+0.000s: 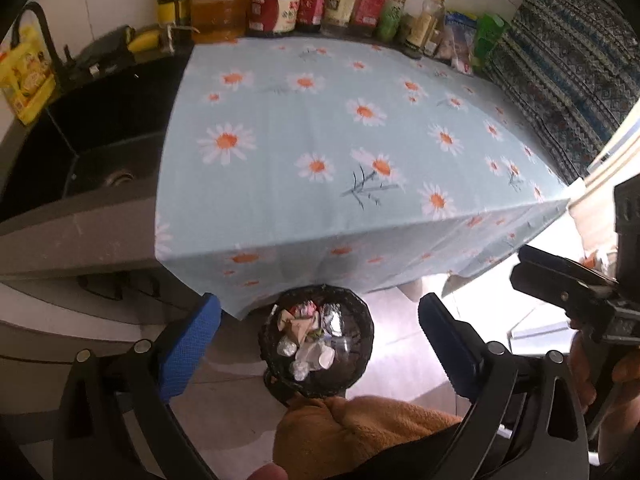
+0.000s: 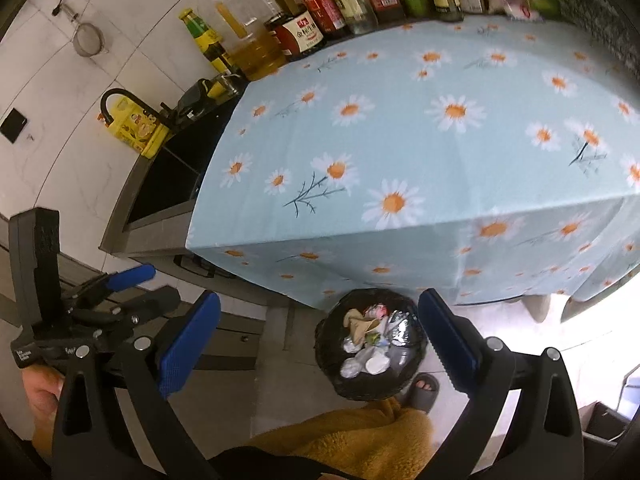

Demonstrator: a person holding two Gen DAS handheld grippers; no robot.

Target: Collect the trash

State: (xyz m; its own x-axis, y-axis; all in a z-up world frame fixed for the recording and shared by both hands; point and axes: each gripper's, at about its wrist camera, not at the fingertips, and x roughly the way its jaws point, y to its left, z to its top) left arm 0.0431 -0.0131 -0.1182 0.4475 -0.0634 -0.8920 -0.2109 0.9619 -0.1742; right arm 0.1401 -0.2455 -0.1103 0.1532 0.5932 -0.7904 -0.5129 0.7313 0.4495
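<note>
Grippers both wide open, nothing between the pads: left gripper (image 1: 318,344) and right gripper (image 2: 320,340) hang side by side, tilted down over the bin (image 1: 316,340). From my right cam I see the left one off to the side with a hand (image 2: 42,390) on its grip

Bin sits on the floor, just at the front edge of the table, black liner, well filled: crumpled paper, foil (image 1: 334,316), white cups or lids, a few wads I can't identify. Trash (image 2: 376,340) is in the bin, not in either tool

Table is covered by a daisy cloth (image 1: 340,140); I see nothing loose on it. Bottles (image 1: 320,4) lined up along the back wall look like pantry stock, not trash. Sink (image 1: 92,148) beside the table, dark, contents hard to read

My read: drop step done, task at or near its end. Next move calls for a sweep of the cloth and floor for leftovers; if something turns up, I'd go in wide and close only once the pads straddle it. A foot in a slipper (image 2: 420,394) is right next to the bin, so keep clear on any descent
</note>
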